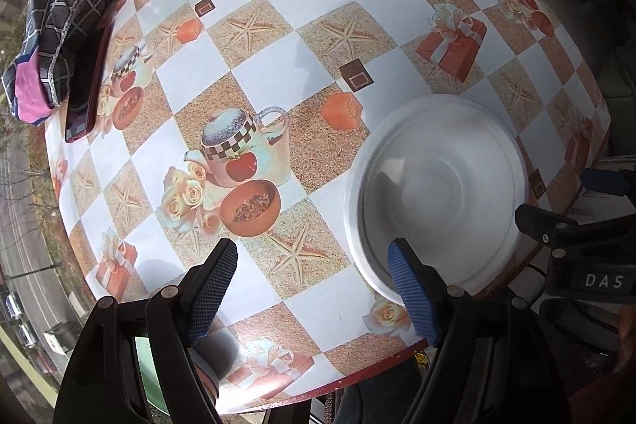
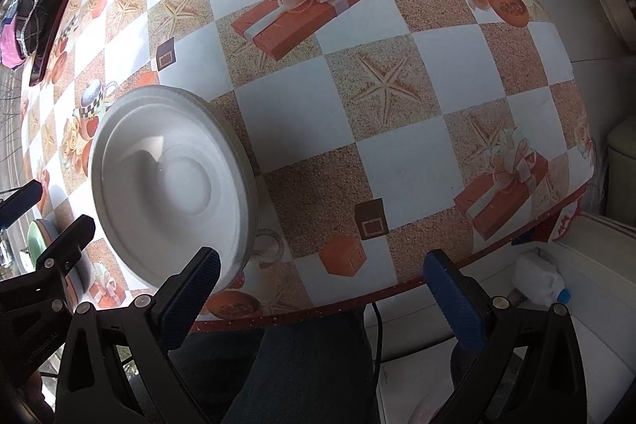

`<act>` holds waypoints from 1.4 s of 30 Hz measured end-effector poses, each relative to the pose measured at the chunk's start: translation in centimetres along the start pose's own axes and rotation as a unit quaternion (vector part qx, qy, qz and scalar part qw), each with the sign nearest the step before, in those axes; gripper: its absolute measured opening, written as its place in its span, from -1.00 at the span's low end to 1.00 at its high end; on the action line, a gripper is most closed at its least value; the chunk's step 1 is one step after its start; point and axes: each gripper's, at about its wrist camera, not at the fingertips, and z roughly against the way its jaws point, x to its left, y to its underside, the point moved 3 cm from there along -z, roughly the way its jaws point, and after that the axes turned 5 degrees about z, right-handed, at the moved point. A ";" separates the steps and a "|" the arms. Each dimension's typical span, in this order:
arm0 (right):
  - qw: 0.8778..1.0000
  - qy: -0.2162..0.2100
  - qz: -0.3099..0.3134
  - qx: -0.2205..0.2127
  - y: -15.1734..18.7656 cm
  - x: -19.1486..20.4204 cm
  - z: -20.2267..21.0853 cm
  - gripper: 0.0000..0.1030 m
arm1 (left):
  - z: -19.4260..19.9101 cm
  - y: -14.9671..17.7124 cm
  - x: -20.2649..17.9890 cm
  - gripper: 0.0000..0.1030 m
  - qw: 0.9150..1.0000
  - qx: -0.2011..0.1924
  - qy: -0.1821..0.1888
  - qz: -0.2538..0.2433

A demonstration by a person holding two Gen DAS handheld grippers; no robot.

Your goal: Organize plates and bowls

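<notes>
White foam bowl [image 1: 437, 193] sits near the table's [image 1: 278, 74] front edge, between the two grippers. Left gripper [image 1: 314, 289] and right gripper [image 2: 322, 297] both hang spread and empty, each with one pad beside the bowl's rim, neither clearly nearer.

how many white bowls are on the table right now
1. The white bowl sits near the table's front edge, between the two open grippers. A green dish shows partly at the left; more may be hidden.
</notes>
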 end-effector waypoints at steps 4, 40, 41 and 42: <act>1.000 0.005 0.006 0.007 -0.8 -0.2 -1.1 1.00 | -1.5 0.0 -0.4 0.58 1.000 0.012 -0.001 0.009; 0.998 -0.030 0.047 0.023 -7.3 2.7 -5.1 0.96 | -8.3 -1.5 2.9 0.72 0.985 0.078 0.076 0.131; 0.998 -0.031 0.050 0.020 -7.3 3.0 -4.9 0.86 | -8.0 -1.8 2.6 0.55 0.987 0.071 0.079 0.118; 0.998 -0.033 0.055 0.018 -7.2 3.5 -4.8 0.75 | -7.7 -1.9 2.2 0.36 0.989 0.066 0.083 0.106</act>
